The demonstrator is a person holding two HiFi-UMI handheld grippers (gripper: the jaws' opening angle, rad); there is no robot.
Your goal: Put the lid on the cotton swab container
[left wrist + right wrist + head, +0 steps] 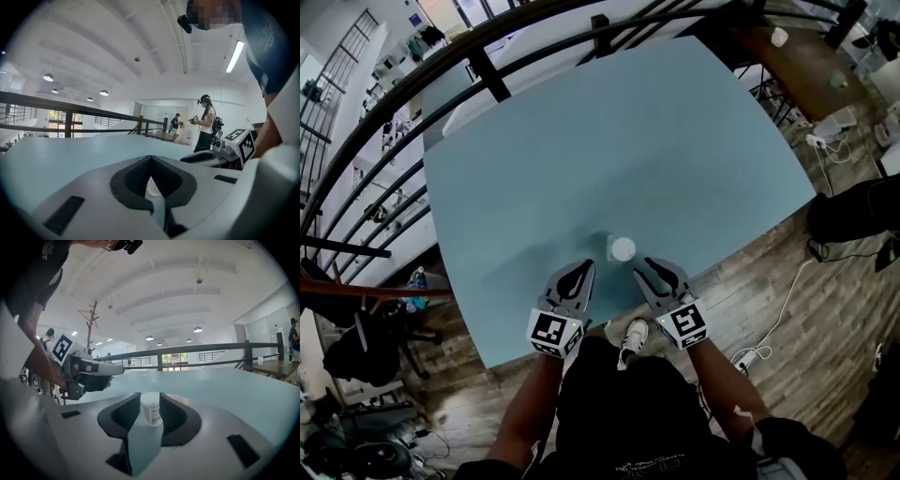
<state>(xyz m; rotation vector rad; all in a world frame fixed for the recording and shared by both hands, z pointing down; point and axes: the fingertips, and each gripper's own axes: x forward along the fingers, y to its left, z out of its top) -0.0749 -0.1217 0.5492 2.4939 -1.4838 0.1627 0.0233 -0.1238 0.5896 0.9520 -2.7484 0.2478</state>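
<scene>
Teal table — one cotton swab container, left gripper closed, right gripper open

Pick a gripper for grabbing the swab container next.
Right, likely: the right gripper stands open with the cotton swab container lined up just ahead between its jaws; the left gripper is shut.

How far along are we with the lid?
Done: nothing I can confirm; the cotton swab container stands on the table, its top seemingly uncapped. In hand: nothing; left gripper is shut and empty, right gripper open, both short of it. Left: find the lid, not visible, and fit it.
</scene>
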